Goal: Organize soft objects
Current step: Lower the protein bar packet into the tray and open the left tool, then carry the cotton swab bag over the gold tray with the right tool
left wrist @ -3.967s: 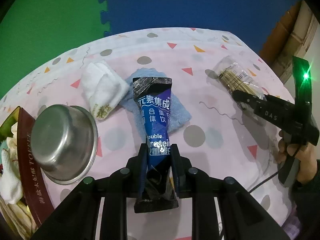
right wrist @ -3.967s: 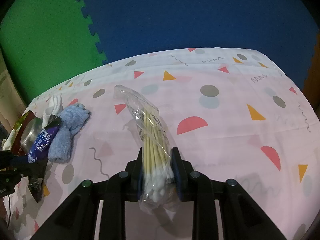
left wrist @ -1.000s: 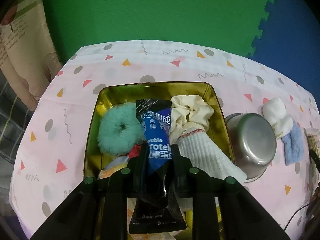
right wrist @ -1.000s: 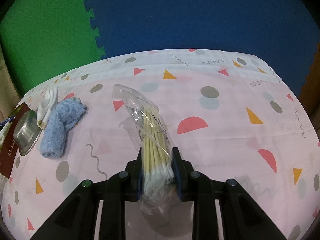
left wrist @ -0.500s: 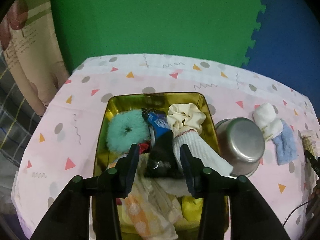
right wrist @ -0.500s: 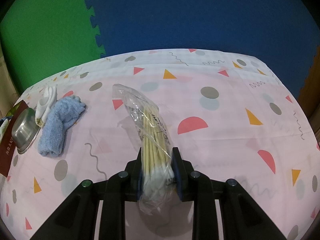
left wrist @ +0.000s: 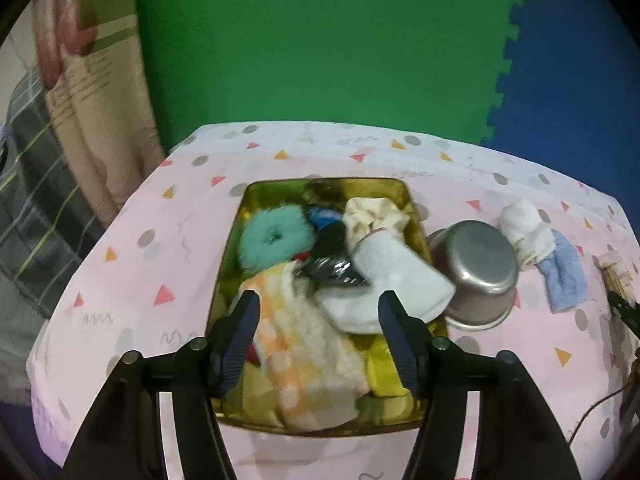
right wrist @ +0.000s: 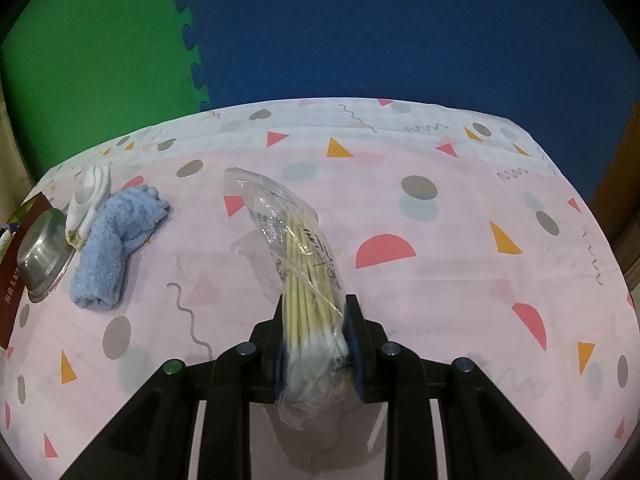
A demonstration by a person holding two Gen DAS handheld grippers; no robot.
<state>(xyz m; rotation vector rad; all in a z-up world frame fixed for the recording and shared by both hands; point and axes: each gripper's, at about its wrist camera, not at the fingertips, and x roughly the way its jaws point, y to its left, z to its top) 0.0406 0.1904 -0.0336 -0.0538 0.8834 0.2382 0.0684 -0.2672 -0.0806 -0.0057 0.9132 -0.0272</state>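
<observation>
Released since a second ago, the dark protein pouch (left wrist: 328, 270) now lies inside the gold tin (left wrist: 414, 208), and the left tool (left wrist: 320, 330) hangs above it with its ribbed jaws spread wide and nothing between them. In the left wrist view the glossy rectangular tin is heaped with soft goods: a fluffy teal scrunchie (left wrist: 276, 236) at its far left, a cream scrunchie (left wrist: 374, 214) at its far right, a ribbed white sock (left wrist: 390, 280) spilling over the right wall, and an orange-checked cloth (left wrist: 304, 354) along the near side. The crinkled pouch sits in the middle, partly under the sock. Just right of the tin, an upturned steel bowl (left wrist: 478, 270) leans against it; beyond the bowl lie a rolled white sock (left wrist: 526, 226) and a nubby blue towel (left wrist: 562, 272) on the pink patterned surface (left wrist: 132, 264).

In the right wrist view, the right tool (right wrist: 318, 338) is clenched on a clear crinkly bag of cotton swabs (right wrist: 296, 248), whose far end rests on the surface. Well left of the bag lie the blue towel (right wrist: 114, 242), white sock (right wrist: 88, 202) and steel bowl (right wrist: 42, 254).
</observation>
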